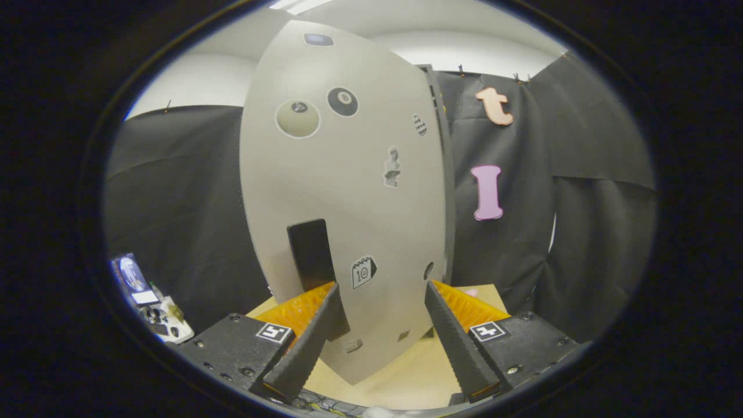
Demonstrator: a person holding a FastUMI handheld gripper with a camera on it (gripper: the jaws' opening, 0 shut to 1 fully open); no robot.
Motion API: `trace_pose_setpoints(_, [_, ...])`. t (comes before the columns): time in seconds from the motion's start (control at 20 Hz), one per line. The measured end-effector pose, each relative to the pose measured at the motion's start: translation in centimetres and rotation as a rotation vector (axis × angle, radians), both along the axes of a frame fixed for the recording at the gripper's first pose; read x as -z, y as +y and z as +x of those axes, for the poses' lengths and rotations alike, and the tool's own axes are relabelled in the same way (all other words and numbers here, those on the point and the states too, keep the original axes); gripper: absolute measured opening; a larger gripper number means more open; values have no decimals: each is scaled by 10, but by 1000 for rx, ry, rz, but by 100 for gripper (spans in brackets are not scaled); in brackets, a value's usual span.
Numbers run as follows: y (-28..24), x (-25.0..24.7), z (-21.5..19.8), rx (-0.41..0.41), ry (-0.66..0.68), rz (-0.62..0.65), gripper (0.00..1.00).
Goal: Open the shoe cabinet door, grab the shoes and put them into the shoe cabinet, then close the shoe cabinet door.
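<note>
In the gripper view, the tall pale-grey sticker-covered shoe cabinet door point(342, 191) stands just ahead on the light wooden counter point(406, 377), its dark rectangular handle recess point(310, 252) beside the left finger. The jaws of the gripper point(380, 337) are spread wide, holding nothing. The door looks edge-on, perhaps ajar; I cannot tell. The cabinet's inside is hidden, so the stage is unclear.

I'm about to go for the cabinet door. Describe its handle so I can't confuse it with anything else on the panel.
The tall pale shoe cabinet door stands straight ahead of the open gripper. Low on it, just above one of the fingers, sits the handle, a dark upright rectangle. The stickers around it are small round or odd shapes.
</note>
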State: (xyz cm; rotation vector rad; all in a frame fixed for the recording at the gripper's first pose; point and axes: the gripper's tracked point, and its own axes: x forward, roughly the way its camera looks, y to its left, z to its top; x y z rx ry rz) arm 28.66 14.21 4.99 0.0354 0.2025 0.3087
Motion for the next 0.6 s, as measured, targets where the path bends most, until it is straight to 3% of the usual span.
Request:
trace_pose_setpoints(0.3, [68, 1, 32, -15, -20, -5, 97])
trace_pose_setpoints(0.6, [71, -8, 20, 4, -53, -19, 98])
